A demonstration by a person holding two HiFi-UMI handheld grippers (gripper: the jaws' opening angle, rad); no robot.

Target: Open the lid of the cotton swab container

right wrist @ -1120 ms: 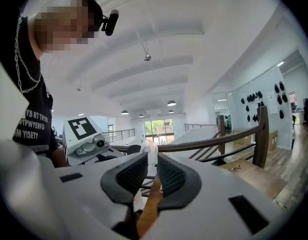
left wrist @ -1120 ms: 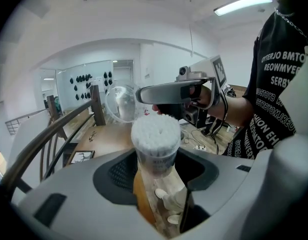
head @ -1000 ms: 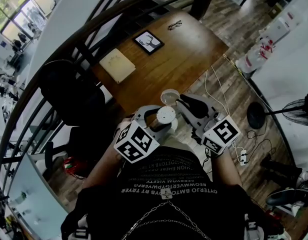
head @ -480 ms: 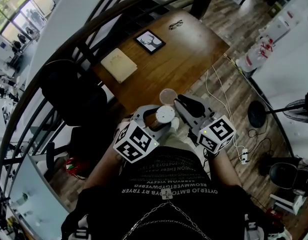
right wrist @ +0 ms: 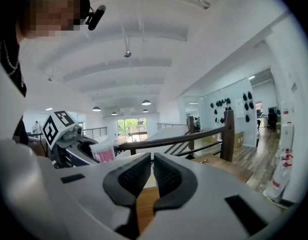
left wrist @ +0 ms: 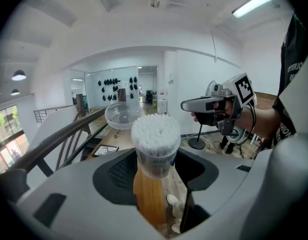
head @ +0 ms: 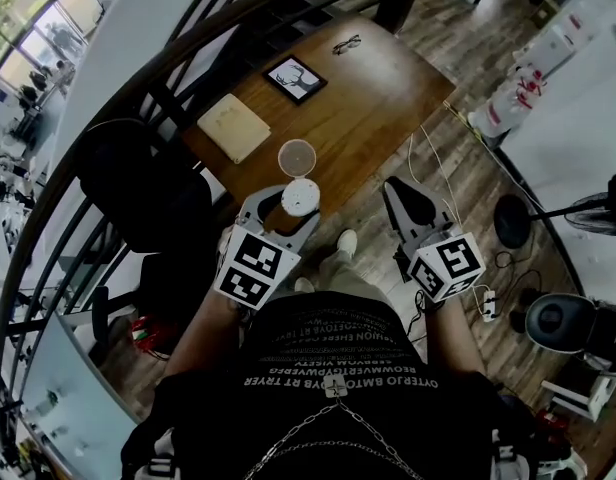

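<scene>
In the head view, the left gripper (head: 283, 211) was clenched on the cotton swab container (head: 301, 196). It held the container upright over the near edge of the wooden table (head: 378, 108). The container's top was uncovered and packed with white swab tips. The clear lid (head: 297, 156) lay on the table just beyond the container, apart from it. The right gripper (head: 398, 190) hung off to the right, past the table's edge and well apart from both. A cream notebook (head: 234, 128) and a framed picture (head: 295, 80) lay farther back on the table.

In the left gripper view, the jaws gripped the container's body from both sides, with the lid behind it to the left.

In the right gripper view, the jaws had just been closing and stood almost together, with nothing between them.
</scene>
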